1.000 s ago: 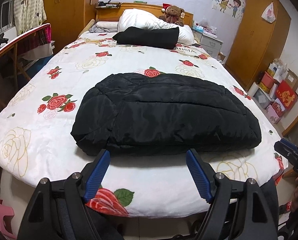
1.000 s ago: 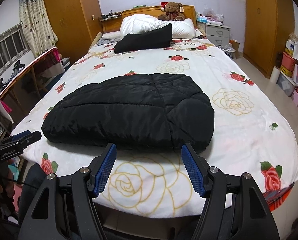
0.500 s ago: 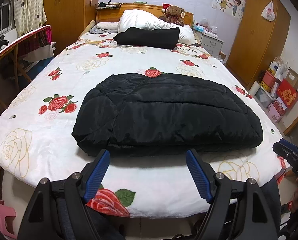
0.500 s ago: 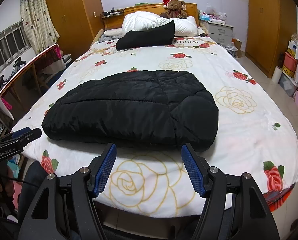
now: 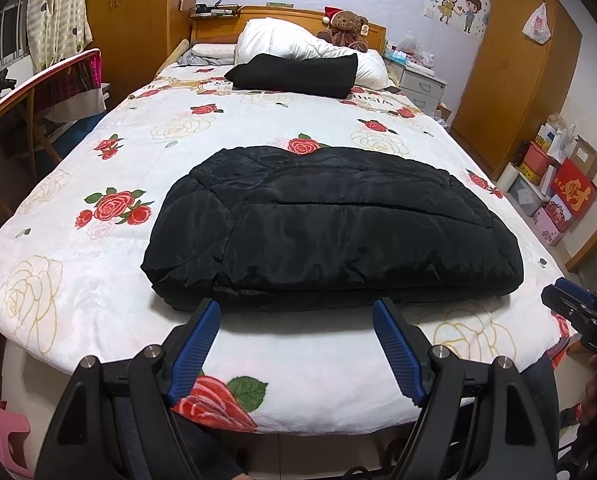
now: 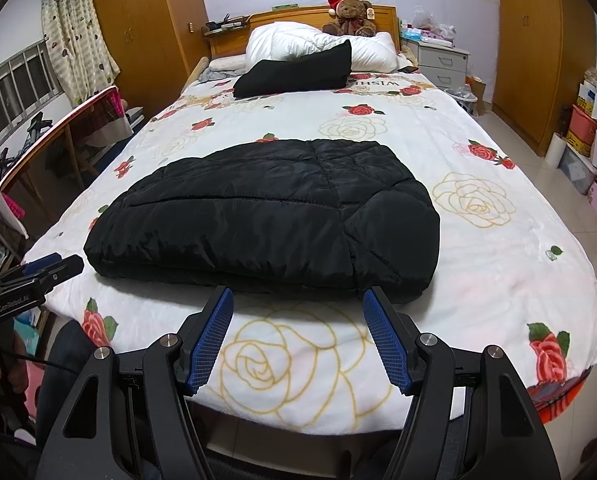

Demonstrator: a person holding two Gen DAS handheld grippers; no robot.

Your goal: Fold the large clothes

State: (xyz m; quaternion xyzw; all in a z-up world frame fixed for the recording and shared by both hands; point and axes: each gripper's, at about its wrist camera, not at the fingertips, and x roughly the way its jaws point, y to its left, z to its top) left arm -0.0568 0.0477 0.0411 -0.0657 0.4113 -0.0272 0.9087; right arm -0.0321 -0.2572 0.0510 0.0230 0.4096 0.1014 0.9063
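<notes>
Your left gripper (image 5: 296, 312) stands with its jaws wide and nothing between them, poised just short of the near edge of the black padded garment (image 5: 330, 228). Your right gripper (image 6: 297, 300) is in the same condition: jaws wide, empty, aimed at the near edge of the same garment toward its right end. Neither set of pads touches the fabric.

The garment lies across the foot end of the bed (image 5: 78, 280) on the floral cover, already doubled into a thick, compact bundle with layered edges facing you. Judge the fold as at or near completion; the step in hand appears to be a pause between folds or a check of the result.

If a further fold is intended, the next move calls for lowering both grippers to the near edge, closing on all layers together, and carrying them over evenly. The padding is bulky and slippery, so expect layers to slide apart.

A second dark folded item (image 5: 294, 74) rests by the pillows (image 5: 290, 42).

Containers: boxes (image 5: 558, 192) stand on the floor at the right; their contents cannot be made out.
</notes>
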